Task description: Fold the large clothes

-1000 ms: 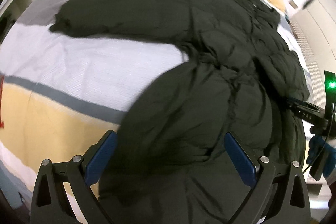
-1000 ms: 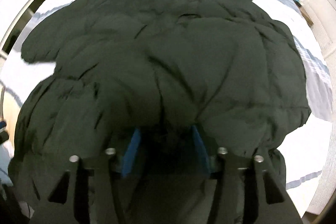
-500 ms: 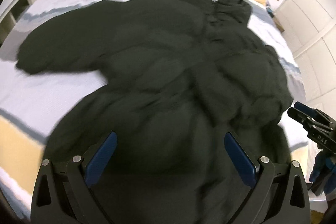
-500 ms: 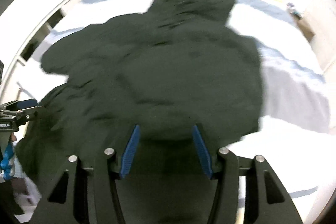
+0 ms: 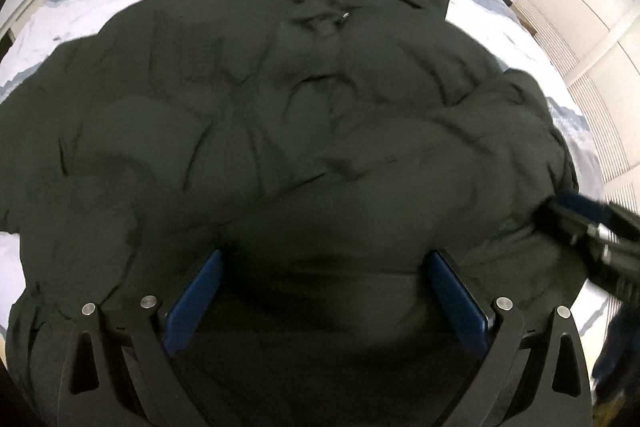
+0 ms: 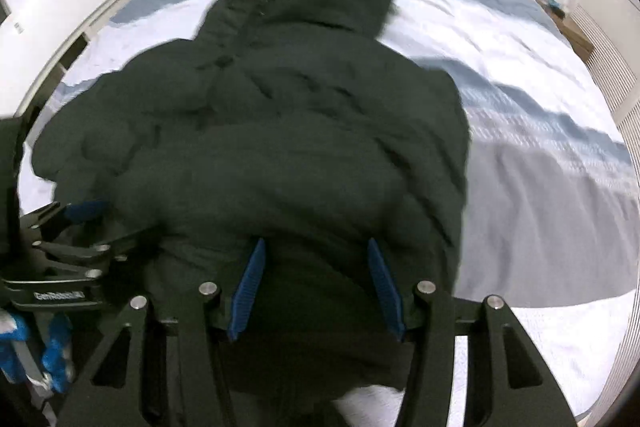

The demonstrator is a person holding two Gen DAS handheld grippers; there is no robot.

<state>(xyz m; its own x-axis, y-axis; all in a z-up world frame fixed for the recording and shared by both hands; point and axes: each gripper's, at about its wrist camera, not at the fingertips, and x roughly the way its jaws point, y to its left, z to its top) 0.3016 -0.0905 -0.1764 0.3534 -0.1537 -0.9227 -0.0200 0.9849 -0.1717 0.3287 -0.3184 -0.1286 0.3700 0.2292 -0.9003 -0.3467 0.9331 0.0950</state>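
Both tools swung across since prev frame, jacket now centred. Left tool [image 5: 324,301] spread wide, nothing pinched, over hem; right tool [image 6: 316,285] half-closed on hem fabric. Jacket [image 5: 304,131] runs lengthwise straight ahead on bed [image 6: 540,155], collar farthest off.

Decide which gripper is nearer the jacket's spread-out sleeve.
Left. The left gripper is just below the sleeve end. The right gripper is over the jacket hem, further towards the other side.
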